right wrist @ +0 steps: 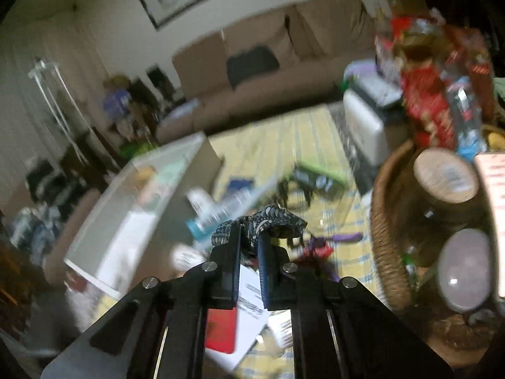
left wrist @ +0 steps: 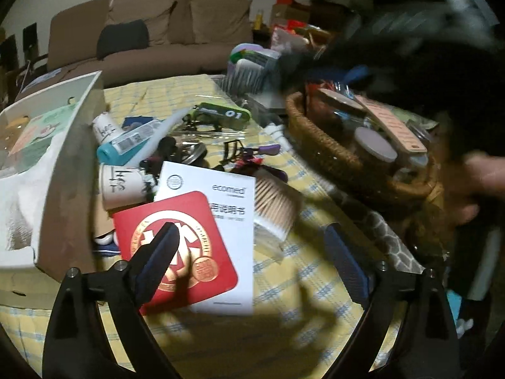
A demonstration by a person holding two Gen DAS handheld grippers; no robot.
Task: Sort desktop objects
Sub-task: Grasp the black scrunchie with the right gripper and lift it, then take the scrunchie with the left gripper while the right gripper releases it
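Observation:
Small items lie in a heap on a yellow checked tablecloth [left wrist: 284, 278]. My left gripper [left wrist: 251, 232] is open above a red card [left wrist: 176, 246] that rests on a white booklet [left wrist: 227, 195]; nothing is between its fingers. A clear box of cotton swabs [left wrist: 274, 202] lies just beyond the booklet. In the right wrist view my right gripper [right wrist: 248, 233] is shut on a dark patterned cloth [right wrist: 271, 218], lifted above the heap. That view is blurred. The red card [right wrist: 221, 331] shows below the right fingers.
An open white box [left wrist: 63, 170] stands at the left, with two paper cups [left wrist: 118, 186] and a teal tube [left wrist: 126, 148] beside it. A wicker basket [left wrist: 331, 154] of jars sits at the right, a person's hand [left wrist: 483, 177] by it. An eyelash curler [left wrist: 240, 151] and green tag [left wrist: 227, 115] lie farther back.

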